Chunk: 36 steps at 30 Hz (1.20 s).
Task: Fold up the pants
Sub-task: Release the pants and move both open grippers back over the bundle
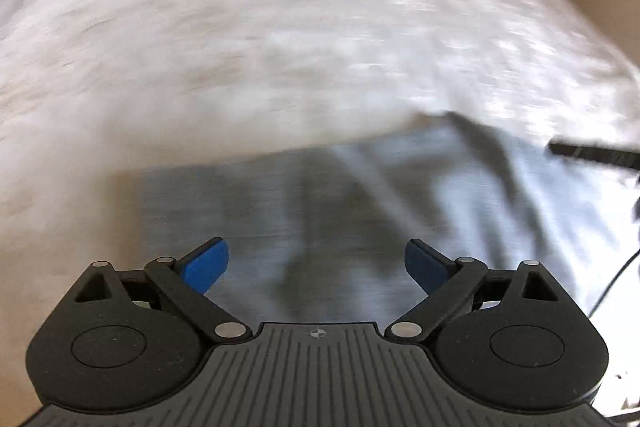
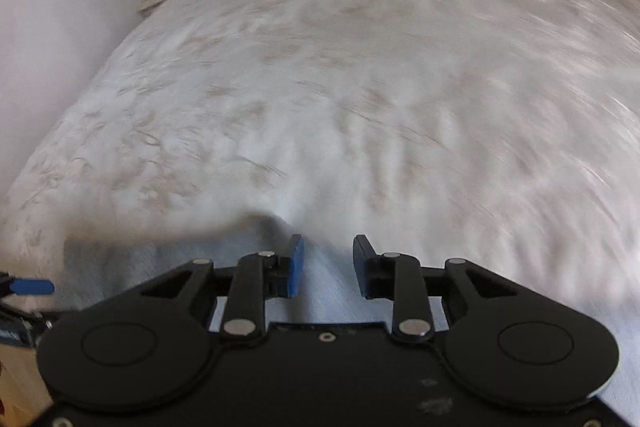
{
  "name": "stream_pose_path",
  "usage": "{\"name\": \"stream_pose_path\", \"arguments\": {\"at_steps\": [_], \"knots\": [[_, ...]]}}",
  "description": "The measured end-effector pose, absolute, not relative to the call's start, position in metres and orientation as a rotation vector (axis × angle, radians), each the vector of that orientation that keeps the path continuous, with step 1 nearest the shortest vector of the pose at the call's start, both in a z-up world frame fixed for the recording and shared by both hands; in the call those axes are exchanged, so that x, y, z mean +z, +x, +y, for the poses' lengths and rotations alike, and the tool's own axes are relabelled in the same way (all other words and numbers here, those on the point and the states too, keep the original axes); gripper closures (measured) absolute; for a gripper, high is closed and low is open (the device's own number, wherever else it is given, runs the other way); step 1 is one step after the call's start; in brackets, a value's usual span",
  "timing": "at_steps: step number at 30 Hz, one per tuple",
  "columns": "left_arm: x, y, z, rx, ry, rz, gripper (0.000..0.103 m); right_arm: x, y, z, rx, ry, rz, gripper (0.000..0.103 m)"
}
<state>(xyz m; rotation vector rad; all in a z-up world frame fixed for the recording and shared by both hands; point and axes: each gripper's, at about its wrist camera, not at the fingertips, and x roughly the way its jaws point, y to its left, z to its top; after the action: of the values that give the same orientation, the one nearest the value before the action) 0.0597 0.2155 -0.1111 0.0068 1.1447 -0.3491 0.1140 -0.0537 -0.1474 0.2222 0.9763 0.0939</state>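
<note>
Two gripper views, both blurred. Left wrist: the left gripper (image 1: pixel 317 267) hangs wide apart, empty, above grey pants (image 1: pixel 340 211) spread across the lower frame on a white bed (image 1: pixel 240 27); creases show here only. Right wrist: the right gripper (image 2: pixel 328 265), fingers parted and empty, sits over the pants' edge (image 2: pixel 168 259). Judging so, a fold awaits; next both must pinch fabric.

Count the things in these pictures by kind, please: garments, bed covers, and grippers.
Garments: 1, the grey pants
Bed covers: 1, the white bedspread
Grippers: 2, the left gripper and the right gripper, both open
Total: 4
</note>
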Motion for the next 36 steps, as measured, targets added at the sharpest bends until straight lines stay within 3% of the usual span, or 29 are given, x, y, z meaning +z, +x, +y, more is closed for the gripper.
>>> {"name": "stream_pose_path", "arguments": {"at_steps": [10,18,29,36], "knots": [[-0.165,0.016,0.145,-0.52,0.269,1.266,0.007,-0.199,-0.018,-0.118,-0.181,0.25,1.239,0.075],[-0.126,0.02,0.131,-0.436,0.177,1.201,0.008,-0.156,-0.076,-0.196,-0.304,0.436,1.058,0.073],[-0.111,-0.013,-0.017,-0.447,0.131,1.198,0.007,-0.135,-0.136,-0.395,-0.537,0.486,0.908,0.067],[-0.118,-0.022,-0.098,-0.506,0.112,1.197,0.006,-0.149,-0.131,-0.492,-0.518,0.48,0.896,0.06]]}}
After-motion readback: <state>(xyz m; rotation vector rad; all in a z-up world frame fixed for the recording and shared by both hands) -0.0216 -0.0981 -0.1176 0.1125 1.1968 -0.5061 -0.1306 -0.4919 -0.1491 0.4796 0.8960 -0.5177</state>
